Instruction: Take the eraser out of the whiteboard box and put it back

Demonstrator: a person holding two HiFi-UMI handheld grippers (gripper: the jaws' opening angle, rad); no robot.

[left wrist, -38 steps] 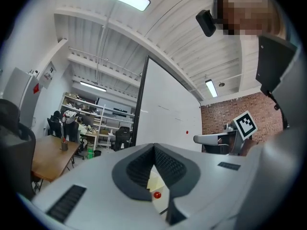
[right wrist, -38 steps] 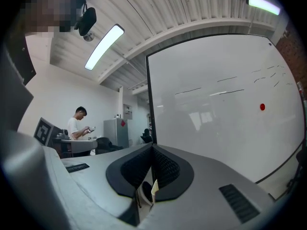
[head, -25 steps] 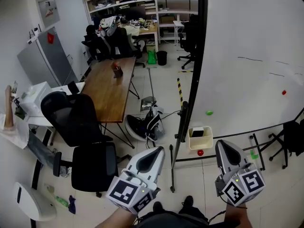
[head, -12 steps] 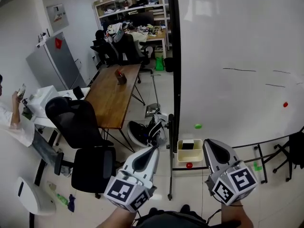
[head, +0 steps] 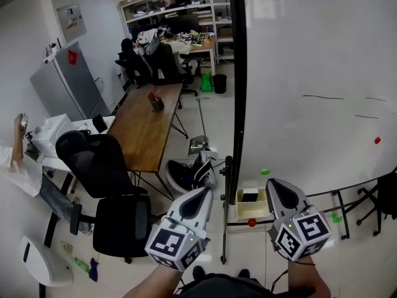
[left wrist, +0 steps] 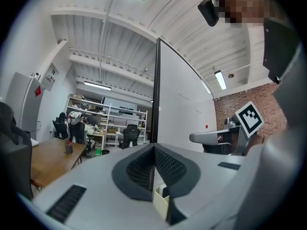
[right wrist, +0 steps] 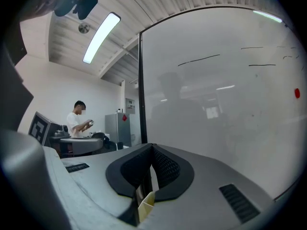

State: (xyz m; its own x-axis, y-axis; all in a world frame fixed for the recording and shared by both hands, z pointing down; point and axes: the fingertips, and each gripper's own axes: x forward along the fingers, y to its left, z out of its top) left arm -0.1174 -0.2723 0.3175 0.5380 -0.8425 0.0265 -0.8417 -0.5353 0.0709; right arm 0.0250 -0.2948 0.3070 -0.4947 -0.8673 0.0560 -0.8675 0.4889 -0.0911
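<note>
Currently, the left gripper and right gripper each have jaws pressed together with nothing between them. At lower centre of the head view, between their tips, the black eraser lies inside the whiteboard box.

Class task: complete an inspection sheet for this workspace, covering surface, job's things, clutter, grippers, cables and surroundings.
surface: large white whiteboard in a black frame, a few thin dark lines drawn on it.
job's things: cream open box at the board's lower left corner; dark eraser lying inside it.
clutter: green dot and red dot on the board; second red dot just below the box; black-and-white heap on the floor.
grippers: left gripper and right gripper both with jaws shut, empty, apart from the box.
cables: nothing seen.
surroundings: brown wooden table, black office chairs, grey cabinet, white shelves.
</note>
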